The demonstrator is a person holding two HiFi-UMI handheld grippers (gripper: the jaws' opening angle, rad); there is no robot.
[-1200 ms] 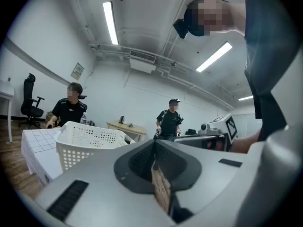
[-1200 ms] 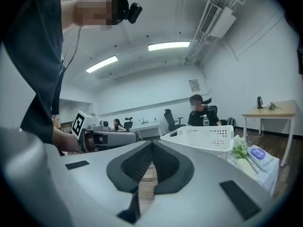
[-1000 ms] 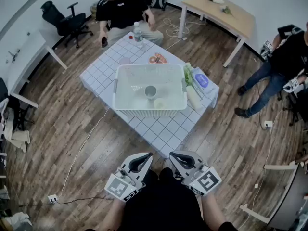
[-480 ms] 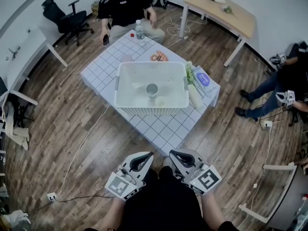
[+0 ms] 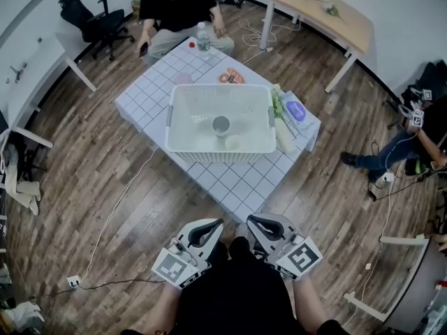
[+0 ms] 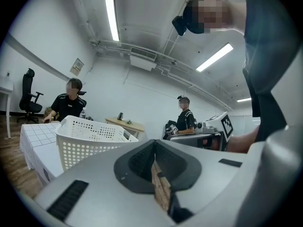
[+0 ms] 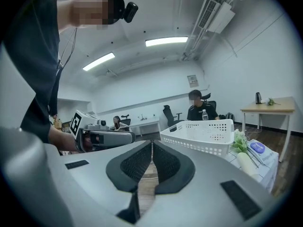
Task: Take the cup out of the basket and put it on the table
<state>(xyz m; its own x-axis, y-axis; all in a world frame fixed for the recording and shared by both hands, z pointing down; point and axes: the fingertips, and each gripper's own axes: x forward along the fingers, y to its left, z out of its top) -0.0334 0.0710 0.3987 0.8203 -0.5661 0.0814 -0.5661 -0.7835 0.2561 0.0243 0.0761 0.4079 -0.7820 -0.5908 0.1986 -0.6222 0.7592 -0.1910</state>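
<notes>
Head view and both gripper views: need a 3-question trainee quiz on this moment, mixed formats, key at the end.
1. True or false: the cup is inside the basket.
2. Pick one. The jaws of the right gripper are: A) wide apart; B) together with nothing between them; C) closed on the cup.
3. Short answer: what stands on the table at its far edge, in front of the seated person?

Key: 1 true. 2 B. 3 the water bottle.

No legible txt anywhere; wall sign (image 6: 77, 66) & packet (image 5: 296, 114) print too small.
</notes>
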